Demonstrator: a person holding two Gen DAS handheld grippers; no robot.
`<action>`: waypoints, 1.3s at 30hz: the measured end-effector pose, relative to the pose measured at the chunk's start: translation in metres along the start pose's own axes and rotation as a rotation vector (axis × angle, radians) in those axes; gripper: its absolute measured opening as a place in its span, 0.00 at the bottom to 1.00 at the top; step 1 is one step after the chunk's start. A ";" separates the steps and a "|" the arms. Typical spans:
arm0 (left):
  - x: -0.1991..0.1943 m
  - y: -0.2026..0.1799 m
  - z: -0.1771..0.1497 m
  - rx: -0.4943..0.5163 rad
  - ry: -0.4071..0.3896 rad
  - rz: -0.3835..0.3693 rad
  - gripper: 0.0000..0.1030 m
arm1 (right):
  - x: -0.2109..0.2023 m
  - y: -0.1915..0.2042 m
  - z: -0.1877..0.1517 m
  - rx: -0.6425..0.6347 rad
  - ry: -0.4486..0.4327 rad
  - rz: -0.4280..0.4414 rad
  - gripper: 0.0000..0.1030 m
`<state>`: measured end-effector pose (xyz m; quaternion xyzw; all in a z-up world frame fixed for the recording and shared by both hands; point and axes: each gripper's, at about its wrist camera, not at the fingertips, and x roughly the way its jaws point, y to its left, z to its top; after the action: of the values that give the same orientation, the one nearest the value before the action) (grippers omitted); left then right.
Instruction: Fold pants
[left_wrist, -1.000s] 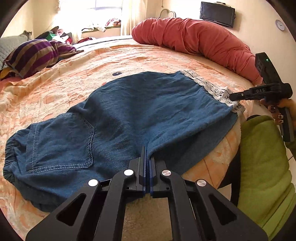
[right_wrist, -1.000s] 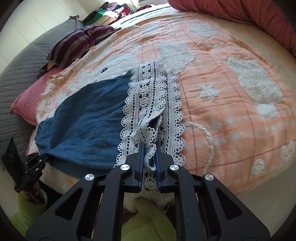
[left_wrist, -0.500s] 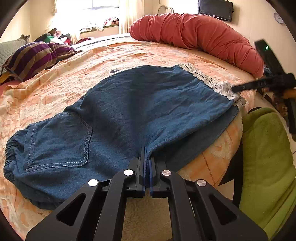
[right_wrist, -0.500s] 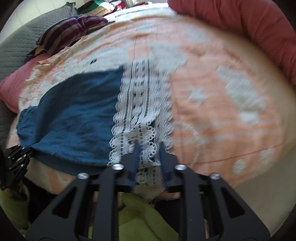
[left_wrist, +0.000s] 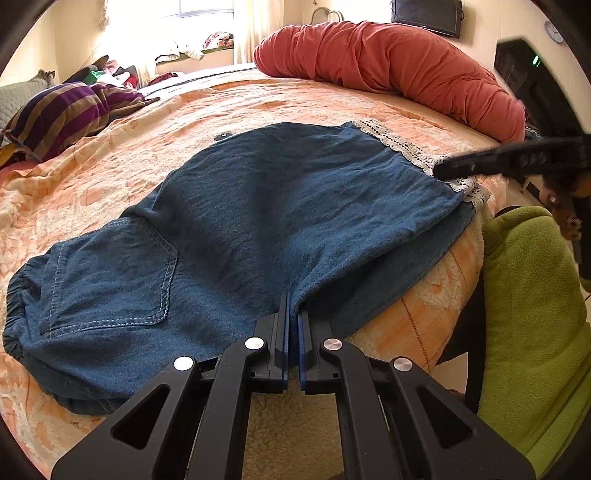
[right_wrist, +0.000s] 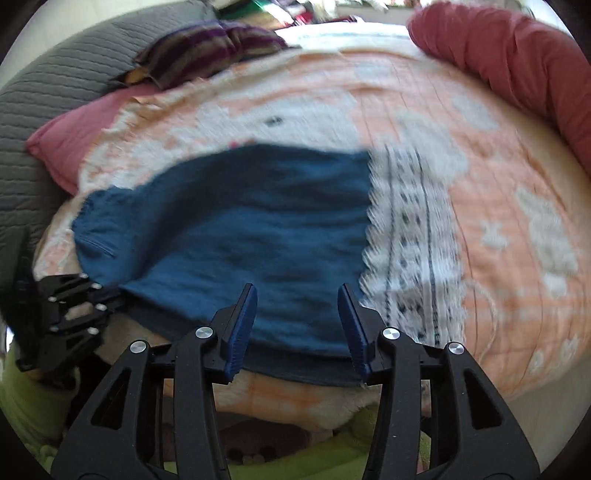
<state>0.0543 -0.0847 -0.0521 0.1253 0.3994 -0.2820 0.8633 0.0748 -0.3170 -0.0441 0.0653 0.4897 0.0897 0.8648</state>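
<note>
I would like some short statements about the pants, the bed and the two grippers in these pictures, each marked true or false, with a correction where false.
1. The left gripper is shut on the near edge of the blue pants. True.
2. The right gripper is clamped on the lace hem. False: its jaws have just been opening, and stand apart with nothing pinched.
3. The pants lie on an orange blanket. True.
4. The back pocket is hidden under a fold. False: it faces up.
5. A red bolster lies along the far side of the bed. True.
</note>
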 end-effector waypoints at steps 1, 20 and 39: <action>-0.001 0.001 0.000 -0.004 -0.001 -0.007 0.05 | 0.003 -0.005 -0.002 0.016 0.017 -0.015 0.37; -0.125 0.169 -0.046 -0.575 -0.175 0.232 0.61 | -0.030 -0.020 0.007 0.018 -0.126 0.044 0.52; -0.064 0.217 -0.064 -0.885 -0.050 0.149 0.62 | 0.008 0.066 0.003 -0.237 -0.063 0.146 0.65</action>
<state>0.1093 0.1440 -0.0469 -0.2343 0.4506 -0.0242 0.8611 0.0754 -0.2512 -0.0365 0.0007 0.4423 0.2075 0.8726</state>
